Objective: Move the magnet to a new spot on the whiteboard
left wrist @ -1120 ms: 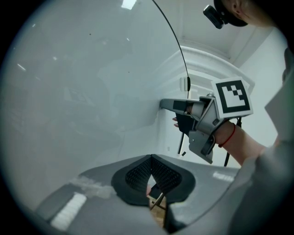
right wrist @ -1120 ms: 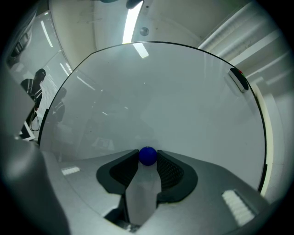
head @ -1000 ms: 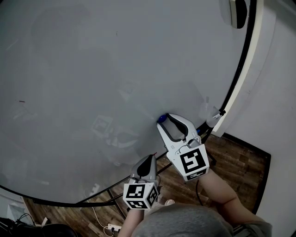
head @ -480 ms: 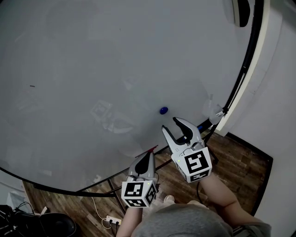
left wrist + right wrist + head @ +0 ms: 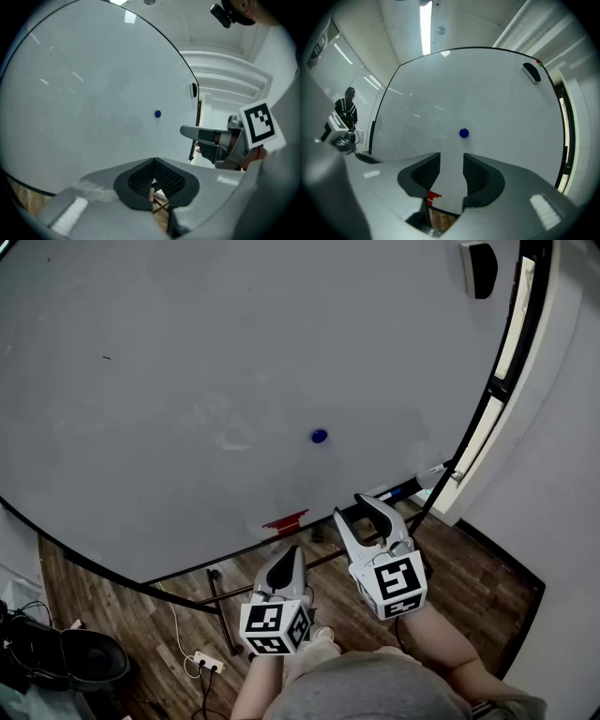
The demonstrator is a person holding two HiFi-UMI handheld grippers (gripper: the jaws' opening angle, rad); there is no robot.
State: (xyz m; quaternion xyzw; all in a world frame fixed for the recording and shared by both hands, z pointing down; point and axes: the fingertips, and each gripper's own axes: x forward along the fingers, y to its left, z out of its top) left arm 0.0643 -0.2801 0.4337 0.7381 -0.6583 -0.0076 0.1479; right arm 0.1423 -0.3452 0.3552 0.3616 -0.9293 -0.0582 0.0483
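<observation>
A small blue round magnet (image 5: pixel 320 436) sticks alone on the whiteboard (image 5: pixel 169 371), low and right of its middle. It also shows in the left gripper view (image 5: pixel 158 113) and the right gripper view (image 5: pixel 463 133). My right gripper (image 5: pixel 354 510) hangs below and in front of the board, well clear of the magnet; its jaws are closing, still apart, with nothing between them (image 5: pixel 451 161). My left gripper (image 5: pixel 289 554) sits lower left of it, its jaws together and empty (image 5: pixel 153 165).
A black eraser (image 5: pixel 483 268) clings to the board's top right. A red strip (image 5: pixel 284 521) marks the board's lower edge. The stand's bars (image 5: pixel 220 615), a power strip (image 5: pixel 208 664) and a dark bag (image 5: pixel 66 657) are on the wooden floor.
My right gripper, which had its jaws around the magnet a second ago, has drawn back and down. The magnet stays on the board. Both grippers are farther from the board.
</observation>
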